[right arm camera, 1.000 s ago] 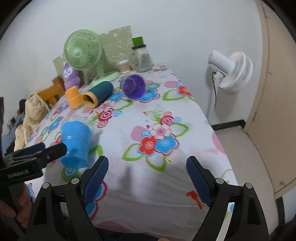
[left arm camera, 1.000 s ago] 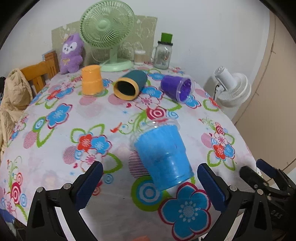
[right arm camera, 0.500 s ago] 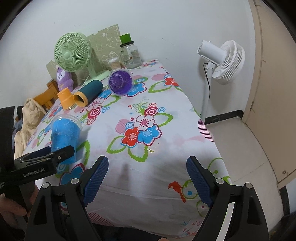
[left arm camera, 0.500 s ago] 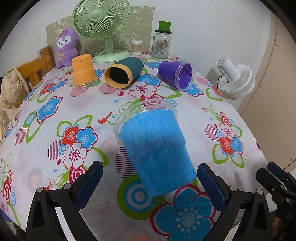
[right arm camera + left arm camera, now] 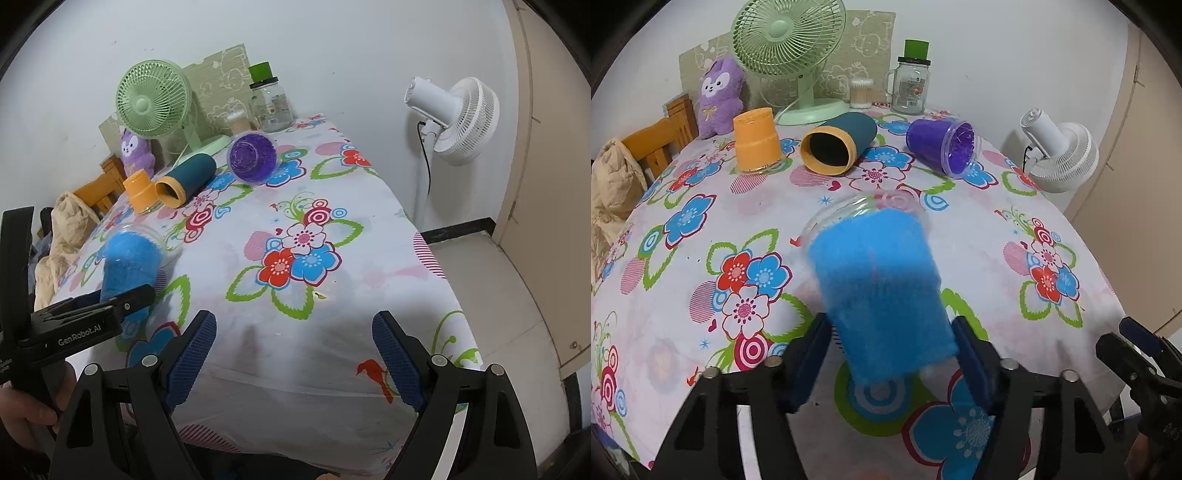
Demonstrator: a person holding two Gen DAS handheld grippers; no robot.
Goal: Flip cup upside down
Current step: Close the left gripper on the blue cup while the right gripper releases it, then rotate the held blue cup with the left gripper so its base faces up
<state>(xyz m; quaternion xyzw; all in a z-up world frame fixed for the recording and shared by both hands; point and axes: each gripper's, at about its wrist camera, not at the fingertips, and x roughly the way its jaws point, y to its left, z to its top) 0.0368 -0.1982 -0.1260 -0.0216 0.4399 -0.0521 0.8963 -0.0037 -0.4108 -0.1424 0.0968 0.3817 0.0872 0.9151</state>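
Observation:
A blue cup [image 5: 882, 291] with a clear rim lies on its side on the flowered tablecloth [image 5: 701, 280], its base toward me. My left gripper [image 5: 890, 354] has its pads against both sides of the cup's base end. The cup also shows in the right wrist view [image 5: 127, 264], with the left gripper [image 5: 110, 301] on it. My right gripper [image 5: 291, 354] is open and empty above the table's near right edge, well right of the cup.
An upside-down orange cup [image 5: 755, 140], a teal cup [image 5: 838, 146] and a purple cup [image 5: 942, 146] on their sides lie further back. A green fan [image 5: 790, 51], plush toy [image 5: 718, 96] and jar [image 5: 910, 81] stand by the wall. A white floor fan [image 5: 454, 118] stands right of the table.
My left gripper has moved forward and closed its jaws onto the blue cup's base end. The right gripper has stayed open and drifted slightly.

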